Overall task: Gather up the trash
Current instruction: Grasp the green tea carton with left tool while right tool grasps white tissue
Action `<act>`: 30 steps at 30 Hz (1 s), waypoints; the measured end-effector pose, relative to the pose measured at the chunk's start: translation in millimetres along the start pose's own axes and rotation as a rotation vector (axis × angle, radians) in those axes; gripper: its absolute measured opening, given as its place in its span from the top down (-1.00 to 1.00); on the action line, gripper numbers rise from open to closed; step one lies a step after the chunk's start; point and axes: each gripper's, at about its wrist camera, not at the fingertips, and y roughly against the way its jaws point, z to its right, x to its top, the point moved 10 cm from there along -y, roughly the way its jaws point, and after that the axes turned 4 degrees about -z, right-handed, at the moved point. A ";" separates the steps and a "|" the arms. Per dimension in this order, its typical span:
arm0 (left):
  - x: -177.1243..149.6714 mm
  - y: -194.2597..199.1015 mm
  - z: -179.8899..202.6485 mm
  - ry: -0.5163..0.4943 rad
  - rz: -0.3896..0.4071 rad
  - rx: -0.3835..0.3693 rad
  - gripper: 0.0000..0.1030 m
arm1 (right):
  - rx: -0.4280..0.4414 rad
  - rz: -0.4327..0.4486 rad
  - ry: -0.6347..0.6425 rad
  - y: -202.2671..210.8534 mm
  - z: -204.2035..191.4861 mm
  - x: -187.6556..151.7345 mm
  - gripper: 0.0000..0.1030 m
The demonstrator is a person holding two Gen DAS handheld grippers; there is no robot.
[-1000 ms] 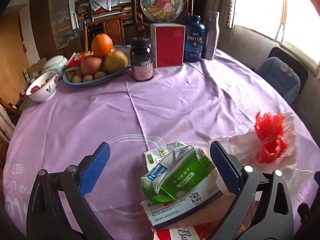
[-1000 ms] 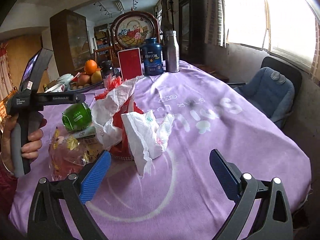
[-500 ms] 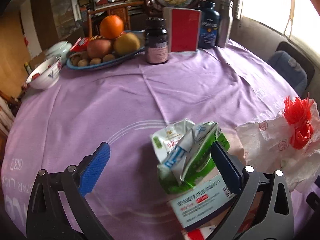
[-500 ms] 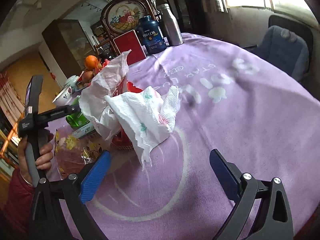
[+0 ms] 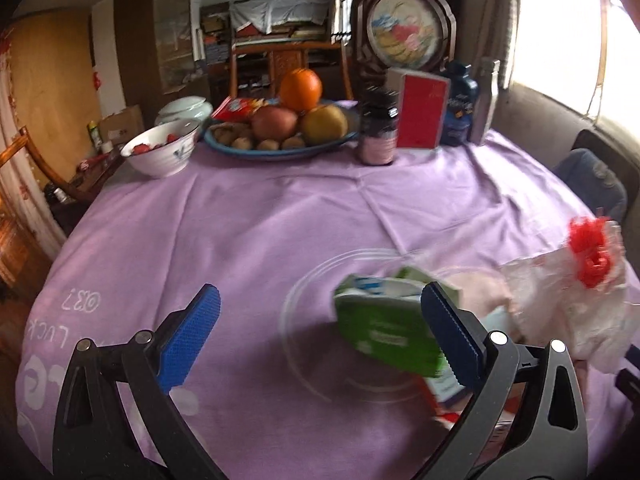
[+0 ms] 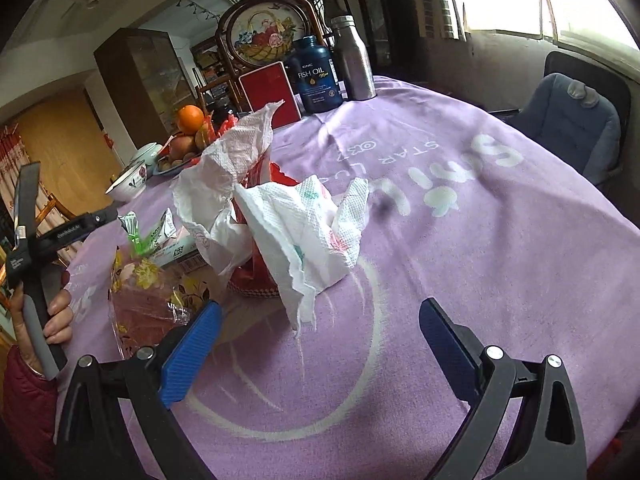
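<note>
Both tongs gape, released: left tongs point(image 5: 320, 336) beside a green carton point(image 5: 384, 328); crumpled tissue point(image 6: 308, 232) fronts the right tongs point(image 6: 320, 344).

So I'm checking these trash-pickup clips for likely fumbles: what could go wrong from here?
1. The left gripper is open, with the crumpled green carton against only one finger, so closing may push it aside rather than pinch it.
2. The white paper towel drapes loosely over the red-and-white plastic bag; the open right gripper could drag both together.
3. The trash pile overlaps, so pulling one piece may scatter the others.
</note>
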 end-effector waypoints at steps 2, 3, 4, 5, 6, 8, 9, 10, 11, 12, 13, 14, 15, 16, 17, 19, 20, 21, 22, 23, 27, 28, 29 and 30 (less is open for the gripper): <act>1.6 2.4 18.1 -0.036 0.012 -0.031 -0.89 | 0.002 -0.001 -0.003 0.1 0.0 -0.6 -0.89; 0.2 0.7 25.1 -0.059 0.006 -0.038 -0.89 | 0.004 -0.002 -0.008 0.3 0.0 -0.9 -0.89; -2.3 -2.2 31.6 -0.091 -0.004 -0.036 -0.89 | 0.005 -0.003 -0.010 0.0 0.3 -0.4 -0.89; -4.0 -5.2 34.7 -0.113 -0.009 -0.025 -0.89 | 0.005 -0.002 -0.012 0.5 0.5 -0.6 -0.89; -5.9 -8.5 35.8 -0.136 -0.009 0.001 -0.89 | 0.004 0.000 -0.010 1.2 -0.3 -0.8 -0.89; -8.3 -14.6 33.2 -0.163 -0.006 0.025 -0.89 | -0.001 0.000 -0.002 0.8 -1.6 -0.6 -0.89; -11.0 -20.3 32.0 -0.177 -0.020 0.024 -0.89 | -0.002 -0.001 0.001 0.3 -1.5 -0.3 -0.89; -15.3 -26.1 30.6 -0.178 -0.040 0.010 -0.89 | -0.002 -0.003 0.006 0.1 -2.6 -0.6 -0.89; -20.9 -34.2 31.3 -0.178 -0.072 -0.018 -0.89 | -0.001 -0.004 0.007 -0.2 -1.8 -0.2 -0.89; -26.6 -41.6 33.6 -0.186 -0.102 -0.045 -0.89 | 0.001 -0.005 0.008 -0.3 -2.2 -0.3 -0.89; -29.1 -46.1 35.5 -0.199 -0.114 -0.060 -0.89 | 0.002 -0.006 0.008 -0.2 -1.7 -0.2 -0.89; -28.3 -48.9 35.7 -0.208 -0.112 -0.062 -0.89 | 0.004 -0.010 0.008 -0.7 -1.8 -0.4 -0.89; -25.9 -50.1 35.4 -0.214 -0.105 -0.065 -0.89 | 0.005 -0.016 0.009 -1.7 -1.9 -0.6 -0.89; -25.0 -50.6 36.3 -0.225 -0.103 -0.073 -0.89 | 0.005 -0.022 0.012 -2.8 -2.7 -1.2 -0.89; -23.5 -52.2 36.4 -0.233 -0.102 -0.090 -0.89 | 0.005 -0.029 0.016 -4.2 -3.9 -1.5 -0.89; -22.6 -56.9 35.6 -0.229 -0.111 -0.116 -0.89 | -0.001 -0.044 0.031 -6.7 -6.1 -2.3 -0.89; -22.6 -59.2 36.2 -0.220 -0.127 -0.142 -0.89 | -0.004 -0.047 0.038 -7.1 -7.2 -2.6 -0.89; -23.7 -62.2 38.2 -0.209 -0.150 -0.184 -0.89 | -0.006 -0.047 0.045 -7.1 -8.3 -2.9 -0.89; -24.4 -63.0 39.4 -0.198 -0.159 -0.209 -0.88 | -0.007 -0.045 0.049 -6.5 -8.7 -3.2 -0.89; -23.3 -60.1 39.6 -0.191 -0.146 -0.219 -0.84 | -0.007 -0.040 0.051 -5.6 -8.9 -3.1 -0.89; -20.3 -48.6 41.4 -0.175 -0.109 -0.242 -0.40 | -0.005 -0.044 0.038 -6.0 -7.1 -3.4 -0.89; -20.1 -46.9 39.8 -0.165 -0.106 -0.227 -0.40 | -0.005 -0.047 0.035 -6.6 -6.4 -3.6 -0.89; -20.0 -44.5 38.3 -0.161 -0.105 -0.216 -0.39 | -0.004 -0.050 0.033 -7.0 -6.0 -3.8 -0.89; -19.8 -38.6 37.2 -0.157 -0.098 -0.212 -0.23 | -0.004 -0.051 0.032 -7.2 -5.8 -3.9 -0.89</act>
